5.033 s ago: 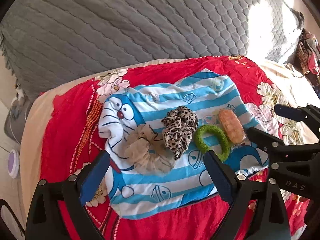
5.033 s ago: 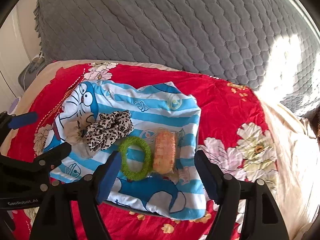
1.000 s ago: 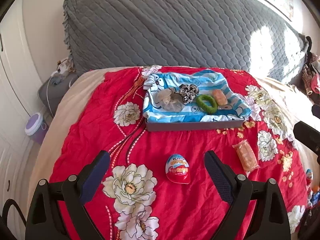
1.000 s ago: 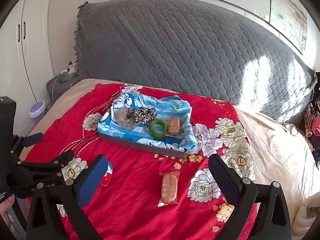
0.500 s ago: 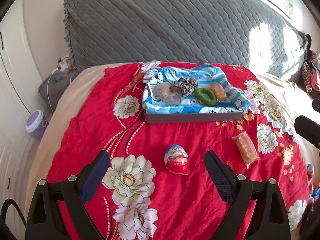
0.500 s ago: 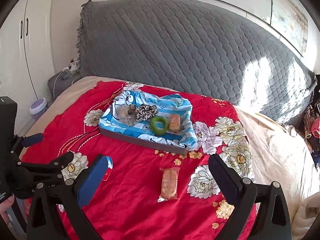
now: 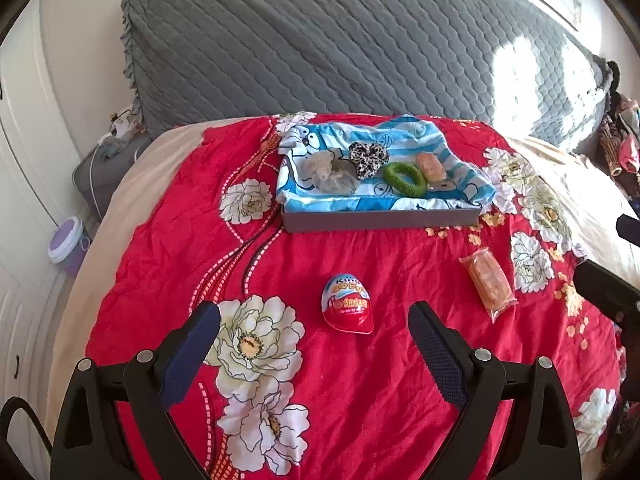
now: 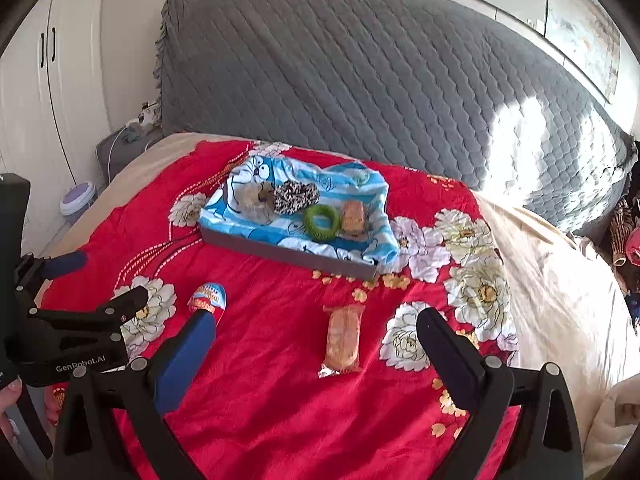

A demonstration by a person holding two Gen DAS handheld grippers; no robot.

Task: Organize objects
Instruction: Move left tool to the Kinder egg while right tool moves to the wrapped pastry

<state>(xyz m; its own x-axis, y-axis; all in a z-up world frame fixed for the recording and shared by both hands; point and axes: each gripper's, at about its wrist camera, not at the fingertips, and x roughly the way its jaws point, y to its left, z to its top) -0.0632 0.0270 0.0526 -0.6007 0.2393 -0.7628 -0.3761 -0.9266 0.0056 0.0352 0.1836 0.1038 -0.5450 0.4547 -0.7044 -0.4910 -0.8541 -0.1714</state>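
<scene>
A grey tray (image 7: pixel 380 219) (image 8: pixel 280 251) lined with blue striped cloth sits far on the red bed. In it lie a beige scrunchie (image 7: pixel 330 176), a leopard scrunchie (image 7: pixel 368 156) (image 8: pixel 294 196), a green hair ring (image 7: pixel 404 178) (image 8: pixel 322 219) and a wrapped orange snack (image 7: pixel 430 168) (image 8: pixel 354 216). A red and white chocolate egg (image 7: pixel 347 304) (image 8: pixel 208 298) lies on the bed just ahead of my open, empty left gripper (image 7: pixel 314 354). A second wrapped snack (image 7: pixel 488 278) (image 8: pixel 342 340) lies ahead of my open, empty right gripper (image 8: pixel 316 356).
A grey quilted headboard (image 7: pixel 340 48) stands behind the bed. A purple-lidded container (image 7: pixel 66 244) and a grey nightstand (image 7: pixel 100 168) stand on the left. Clothes (image 7: pixel 622 144) pile at the far right. The red floral blanket (image 7: pixel 200 248) covers the bed.
Both grippers have pulled back from the tray, which held the same items five seconds ago. Over the last second both views drifted slightly; the egg and loose snack lie still.
</scene>
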